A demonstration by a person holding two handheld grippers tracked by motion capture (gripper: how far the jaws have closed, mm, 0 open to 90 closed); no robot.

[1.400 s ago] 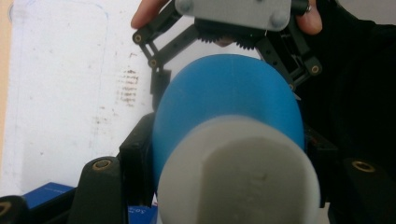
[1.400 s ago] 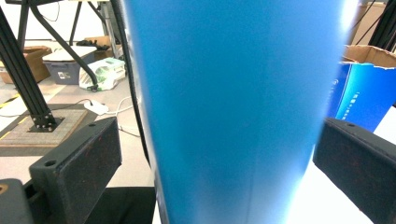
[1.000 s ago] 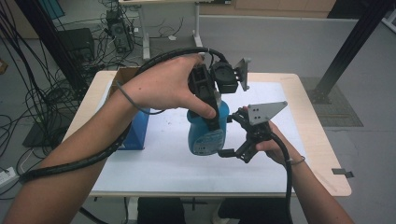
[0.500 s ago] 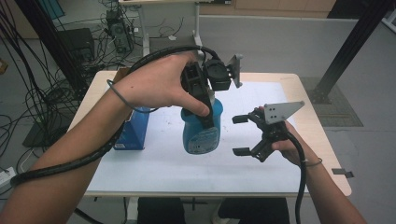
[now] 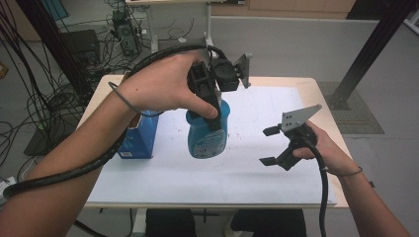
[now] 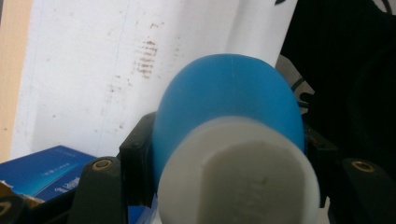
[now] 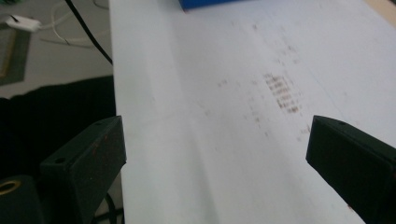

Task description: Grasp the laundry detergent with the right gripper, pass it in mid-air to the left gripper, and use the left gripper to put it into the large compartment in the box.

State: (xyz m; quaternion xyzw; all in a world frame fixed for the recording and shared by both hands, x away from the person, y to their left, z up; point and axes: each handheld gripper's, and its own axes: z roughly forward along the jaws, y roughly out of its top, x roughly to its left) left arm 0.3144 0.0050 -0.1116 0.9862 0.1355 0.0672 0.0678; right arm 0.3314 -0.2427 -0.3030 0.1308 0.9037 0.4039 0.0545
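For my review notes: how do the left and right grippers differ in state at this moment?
The left gripper is shut on the blue bottle, held above the table; the right gripper is open and empty, its jaws having just been closing slightly. The left points downward, the right sideways toward the bottle. Both are hand-held with trailing cables.

Blue bottle (image 5: 207,136) (white cap (image 6: 238,172)), blue box (image 5: 141,138), white table cover (image 5: 237,173)

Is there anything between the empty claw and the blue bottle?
Nothing visible. The right gripper hangs with its jaws apart and nothing in them, off to one side of the bottle, with just bare white table under the gap between them. The left gripper is shut on the bottle. The blue box stands on the bottle's other side.
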